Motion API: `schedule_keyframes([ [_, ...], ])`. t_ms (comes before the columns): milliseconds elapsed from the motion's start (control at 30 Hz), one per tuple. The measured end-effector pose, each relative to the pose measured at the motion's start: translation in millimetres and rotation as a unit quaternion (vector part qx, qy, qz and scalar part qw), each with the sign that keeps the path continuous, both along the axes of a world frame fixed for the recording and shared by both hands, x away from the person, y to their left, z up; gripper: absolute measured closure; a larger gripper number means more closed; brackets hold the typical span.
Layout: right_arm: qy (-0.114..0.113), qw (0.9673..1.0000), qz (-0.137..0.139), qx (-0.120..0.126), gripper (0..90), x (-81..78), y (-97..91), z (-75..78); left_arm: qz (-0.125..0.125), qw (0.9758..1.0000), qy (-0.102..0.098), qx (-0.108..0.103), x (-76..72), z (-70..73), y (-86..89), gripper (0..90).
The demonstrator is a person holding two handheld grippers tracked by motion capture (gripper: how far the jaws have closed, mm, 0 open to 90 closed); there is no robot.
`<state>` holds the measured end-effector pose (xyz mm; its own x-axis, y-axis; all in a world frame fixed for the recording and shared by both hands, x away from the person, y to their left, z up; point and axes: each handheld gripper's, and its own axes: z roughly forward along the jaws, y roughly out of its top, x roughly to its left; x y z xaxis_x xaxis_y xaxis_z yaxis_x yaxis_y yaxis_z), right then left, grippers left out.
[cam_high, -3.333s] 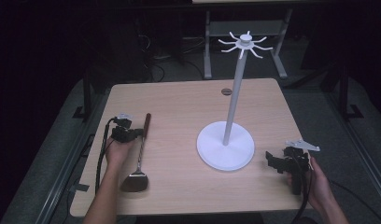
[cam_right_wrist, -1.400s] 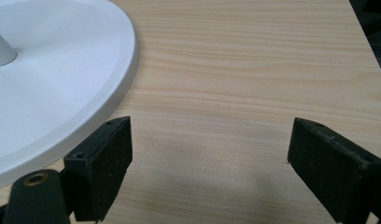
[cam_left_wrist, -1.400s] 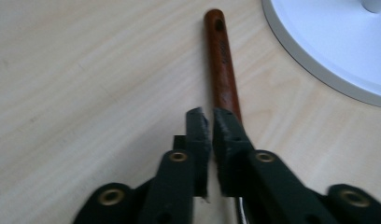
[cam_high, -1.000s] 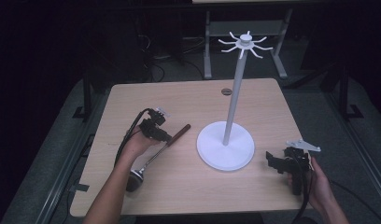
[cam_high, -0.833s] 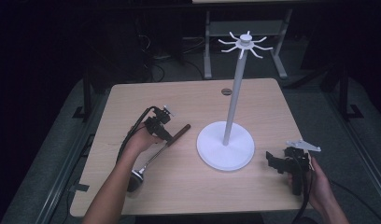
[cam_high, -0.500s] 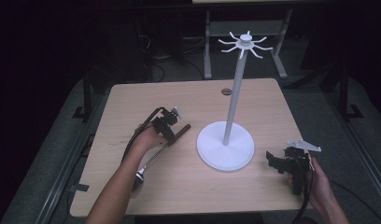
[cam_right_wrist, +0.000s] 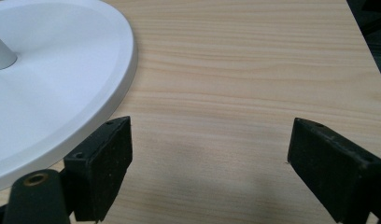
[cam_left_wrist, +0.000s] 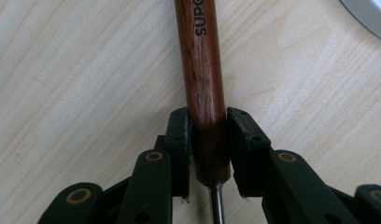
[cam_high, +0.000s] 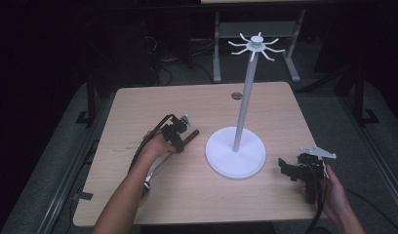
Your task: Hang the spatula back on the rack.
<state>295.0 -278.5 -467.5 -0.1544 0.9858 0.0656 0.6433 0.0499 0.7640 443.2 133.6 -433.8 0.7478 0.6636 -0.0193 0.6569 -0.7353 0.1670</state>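
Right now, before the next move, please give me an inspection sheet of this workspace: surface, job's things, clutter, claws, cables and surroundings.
Surface: light wooden table, with a small round dark mark near its far edge.
Job's things: metal spoon-like utensil with a brown wooden handle lying on the table; white stand with a round base, tall pole and hook arms on top.
Clutter: nothing seen.
Claws: left claw has just been closing; its pads lie against both sides of the handle's lower end. Right claw open above bare wood beside the base.
Cables: black cable trails from the left claw along the forearm.
Surroundings: dark room, grey metal frame behind the table.
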Motion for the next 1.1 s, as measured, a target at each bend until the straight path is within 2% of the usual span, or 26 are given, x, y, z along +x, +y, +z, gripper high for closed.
schedule_keyframes([
  [333, 0.000, 1.0000, 0.000, 0.000, 13.3, 0.1, 0.0, 0.0, 0.013, 0.9999, -0.004, -0.010, -1.7, -0.2, 3.4, 73.3],
  [533, 0.000, 1.0000, 0.000, 0.000, 13.3, 0.1, 0.1, 0.0, 0.020, 0.9993, -0.022, -0.024, -5.2, 5.1, 7.1, 73.5],
  [667, 0.000, 1.0000, 0.000, 0.000, 13.3, 0.2, 0.8, -0.1, 0.018, 0.9979, -0.040, -0.048, -8.1, 15.9, 11.6, 73.6],
  [800, 0.001, 1.0000, -0.001, 0.001, 13.3, 0.2, 1.3, -0.3, 0.024, 0.9944, -0.062, -0.082, -13.0, 26.3, 16.8, 73.5],
  [867, 0.000, 1.0000, 0.000, 0.000, 13.3, 0.2, 1.3, -0.4, 0.018, 0.9927, -0.074, -0.094, -15.3, 31.8, 21.1, 73.6],
  [1000, 0.000, 1.0000, 0.000, 0.000, 13.3, 0.2, 1.3, -0.5, 0.019, 0.9860, -0.099, -0.133, -21.4, 41.0, 29.9, 73.6],
  [1067, 0.000, 1.0000, 0.000, 0.000, 13.3, 0.2, 1.5, -0.4, 0.023, 0.9829, -0.114, -0.143, -24.1, 45.9, 34.5, 73.6],
  [1100, 0.000, 1.0000, 0.000, 0.000, 13.3, 0.2, 1.5, -0.5, 0.027, 0.9804, -0.120, -0.155, -26.0, 48.0, 36.3, 73.5],
])
